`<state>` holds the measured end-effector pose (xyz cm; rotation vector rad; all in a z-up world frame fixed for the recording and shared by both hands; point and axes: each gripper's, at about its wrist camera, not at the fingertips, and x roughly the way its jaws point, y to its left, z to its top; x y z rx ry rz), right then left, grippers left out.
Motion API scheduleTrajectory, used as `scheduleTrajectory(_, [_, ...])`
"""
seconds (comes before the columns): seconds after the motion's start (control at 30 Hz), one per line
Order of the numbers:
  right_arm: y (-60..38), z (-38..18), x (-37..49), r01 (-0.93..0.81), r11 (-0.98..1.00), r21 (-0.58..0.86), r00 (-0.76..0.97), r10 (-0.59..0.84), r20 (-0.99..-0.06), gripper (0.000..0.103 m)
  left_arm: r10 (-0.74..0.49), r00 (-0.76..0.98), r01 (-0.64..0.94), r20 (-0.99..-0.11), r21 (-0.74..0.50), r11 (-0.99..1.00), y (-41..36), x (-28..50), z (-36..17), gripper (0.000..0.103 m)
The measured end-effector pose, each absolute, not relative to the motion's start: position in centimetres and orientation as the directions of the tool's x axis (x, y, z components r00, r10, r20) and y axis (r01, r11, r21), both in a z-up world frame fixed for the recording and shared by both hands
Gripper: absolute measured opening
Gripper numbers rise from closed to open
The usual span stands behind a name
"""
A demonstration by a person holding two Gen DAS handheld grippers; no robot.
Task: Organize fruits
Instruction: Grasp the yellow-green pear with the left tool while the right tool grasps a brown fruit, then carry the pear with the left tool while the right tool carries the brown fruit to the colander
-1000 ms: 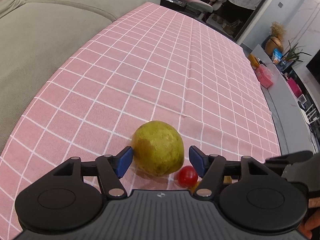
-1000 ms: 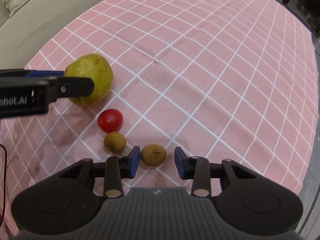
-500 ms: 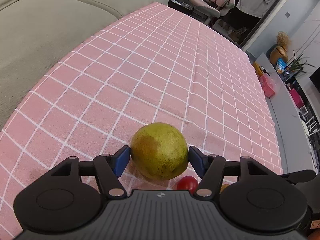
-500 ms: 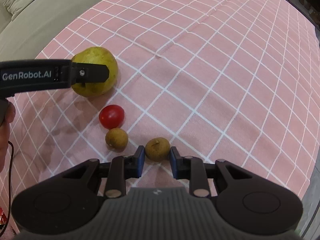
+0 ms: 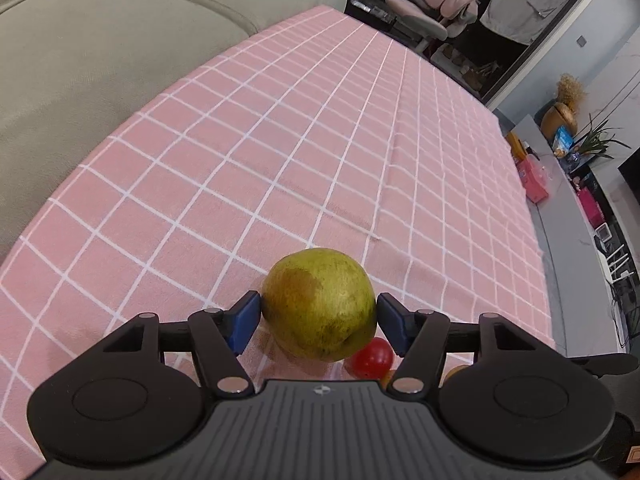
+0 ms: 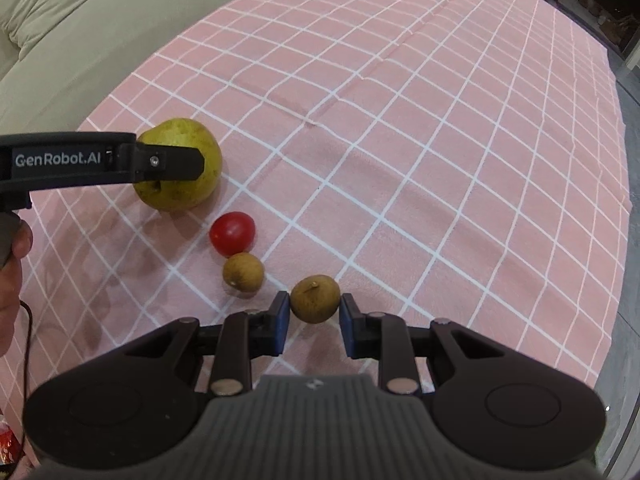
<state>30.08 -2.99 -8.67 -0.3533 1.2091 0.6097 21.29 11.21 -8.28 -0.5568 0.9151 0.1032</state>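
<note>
Pear (image 5: 319, 304) clamped between the blue pads of the left gripper (image 5: 318, 322), lying on the pink checked tablecloth (image 5: 320, 140); long axis roughly level, stem-end dimple turned toward the right-wrist camera. "GenRobot.AI" legible in white on the left gripper's finger (image 6: 100, 159), reaching in level from the left. Brown longan (image 6: 315, 298), stem stub pointing up, grasped by the right gripper (image 6: 314, 316), just above or on the cloth. Cherry tomato (image 6: 232, 233) touching a second longan (image 6: 243, 271), between pear and held longan.
</note>
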Motion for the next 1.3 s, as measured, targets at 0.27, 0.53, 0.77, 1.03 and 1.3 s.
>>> scheduleTrajectory(0.27, [-3.2,-5.7,27.8,-0.581,0.808,0.095,0.276,0.305,-0.911,0.023,-0.147,0.661,-0.283,-0.736,-0.425,0.86,11.2,19.1,-4.8,0.073])
scheduleTrajectory(0.53, [-4.3,-1.9,23.6,-0.556,0.818,0.146,0.34,0.384,-0.859,0.023,-0.183,0.696,-0.2,-0.694,-0.433,0.879,9.6,16.4,-1.1,0.073])
scheduleTrajectory(0.77, [-7.5,0.7,19.8,-0.514,0.84,0.176,0.393,0.413,-0.821,0.023,-0.225,0.702,-0.117,-0.675,-0.421,0.899,6.8,14.2,1.2,0.073])
scheduleTrajectory(1.03, [-13.5,2.9,16.6,-0.447,0.881,0.154,0.466,0.376,-0.801,0.023,-0.347,0.676,0.028,-0.65,-0.448,0.894,2.2,12.9,2.7,0.073])
scheduleTrajectory(1.3, [-19.3,2.5,15.4,-0.382,0.919,0.091,0.489,0.285,-0.824,0.023,-0.433,0.598,0.153,-0.674,-0.435,0.887,-3.0,14.1,1.9,0.072])
